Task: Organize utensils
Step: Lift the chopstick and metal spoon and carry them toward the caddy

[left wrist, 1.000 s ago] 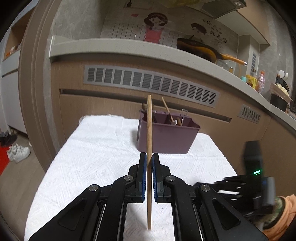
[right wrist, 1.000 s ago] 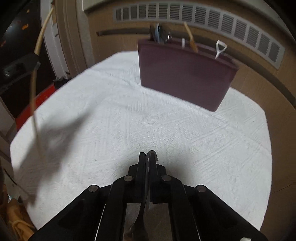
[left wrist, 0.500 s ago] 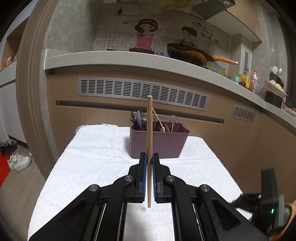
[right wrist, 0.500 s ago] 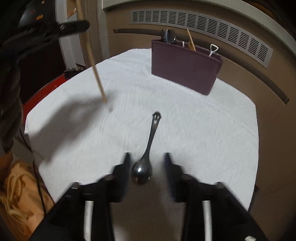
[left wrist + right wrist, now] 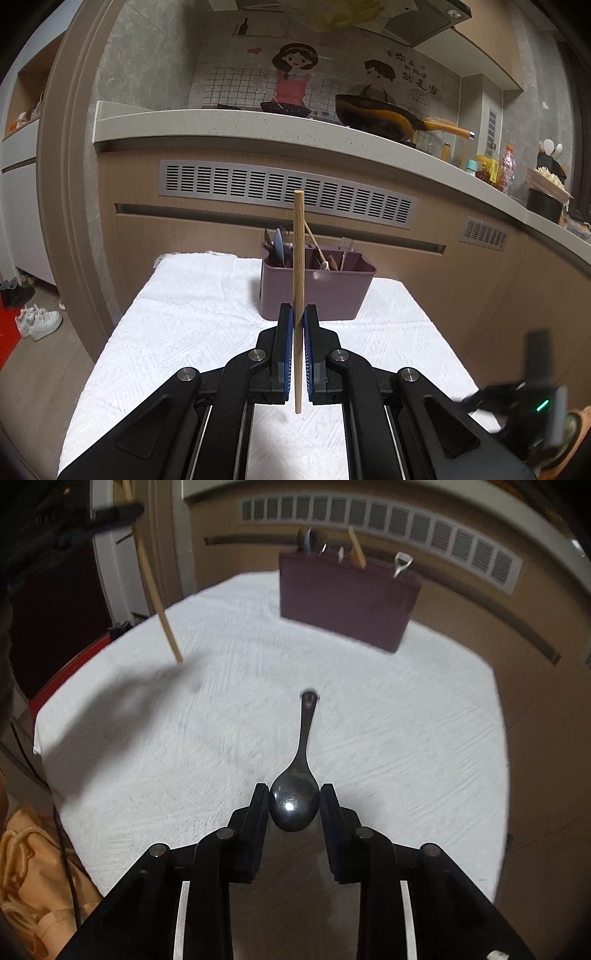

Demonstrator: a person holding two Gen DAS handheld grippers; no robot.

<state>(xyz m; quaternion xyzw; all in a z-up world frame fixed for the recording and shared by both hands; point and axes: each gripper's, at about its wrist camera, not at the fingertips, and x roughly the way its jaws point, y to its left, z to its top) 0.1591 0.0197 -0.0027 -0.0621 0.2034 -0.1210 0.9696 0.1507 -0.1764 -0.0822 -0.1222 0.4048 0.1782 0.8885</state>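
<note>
In the right wrist view, the right gripper (image 5: pixel 294 805) is pointing steeply down at the white textured cloth (image 5: pixel 388 760) that covers the table. Its jaws are closing around the bowl of a dark metal spoon (image 5: pixel 295 801), which is lying on the cloth between them; the bowl is nearly filling the gap, and whether the pads are pressing on it yet cannot be told. The spoon's handle is running away from the gripper toward the far side of the table, ending in a small hole.

In the left wrist view, the left gripper (image 5: pixel 298 325) is hanging above the near part of the cloth (image 5: pixel 192 317), its jaws squeezed tight on a wooden chopstick (image 5: pixel 298 258). The chopstick is standing upright between the blue pads, its top reaching well above them and its lower end hanging clear of the cloth. The right wrist view is showing the same chopstick (image 5: pixel 159 602) at the left, well apart from the spoon.

Farther back, a mauve utensil caddy (image 5: pixel 317 291) is standing on the far part of the cloth, holding several utensils upright. Behind it, a cabinet front with a slotted grey vent (image 5: pixel 284 188) is rising to a stone counter (image 5: pixel 258 125), where a frying pan (image 5: pixel 380 118) is sitting.
</note>
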